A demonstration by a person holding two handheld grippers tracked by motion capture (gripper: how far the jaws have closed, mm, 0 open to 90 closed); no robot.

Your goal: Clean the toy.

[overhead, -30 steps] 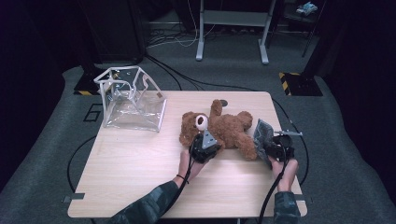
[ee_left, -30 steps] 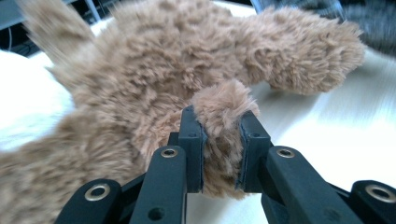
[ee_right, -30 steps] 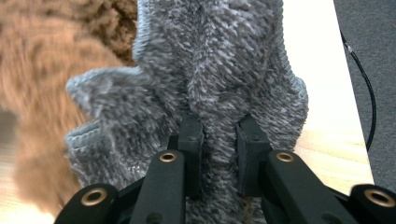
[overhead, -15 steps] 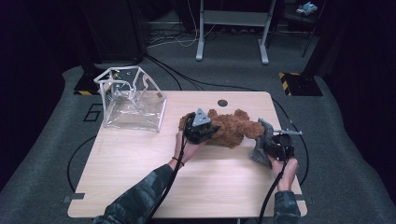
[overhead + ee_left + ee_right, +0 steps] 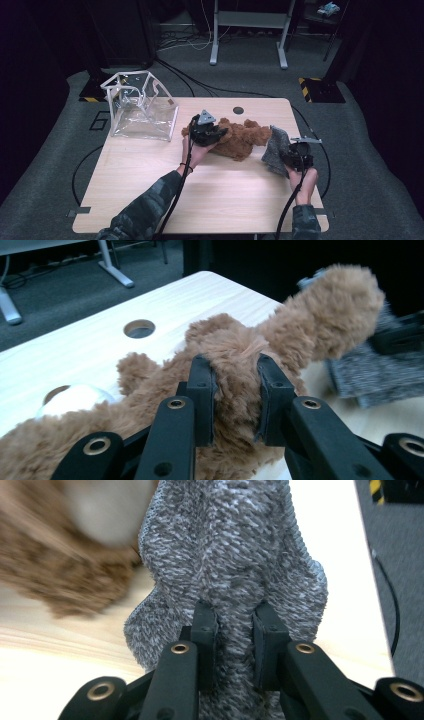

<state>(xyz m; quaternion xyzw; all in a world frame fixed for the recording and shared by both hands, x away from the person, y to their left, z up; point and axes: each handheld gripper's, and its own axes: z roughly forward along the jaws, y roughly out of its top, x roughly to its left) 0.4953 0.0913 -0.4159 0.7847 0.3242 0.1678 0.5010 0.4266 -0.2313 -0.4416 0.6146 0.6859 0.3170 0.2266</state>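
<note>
Basically mid-task: both grips are made, the actual dressing isn't. Left claw (image 5: 210, 134) is clamped on a fold of the brown teddy bear (image 5: 245, 140); the left gripper view shows plush bunched tight between its jaws, which have just been easing a touch wider with the fur between them. Bear lies at the table (image 5: 150, 200) centre-right, one limb (image 5: 330, 310) sticking up toward the right hand. Right claw (image 5: 292, 152) is clenched on a grey knit garment (image 5: 277, 150), fabric pinched between the pads (image 5: 205, 625) in the right gripper view, the piece hanging just beside the bear's right end, at the table's right edge. Garment is not on the bear: no limb is inside it as far as I can see. Can't tell which part of the bear is pinched, since the fur hides the shape. Clear plastic bag (image 5: 145, 107) sits at the table's far-left corner, well apart, untouched. Left to do, by my read: bring garment and bear together and pull the knit over it; possibly bag it afterwards.
</note>
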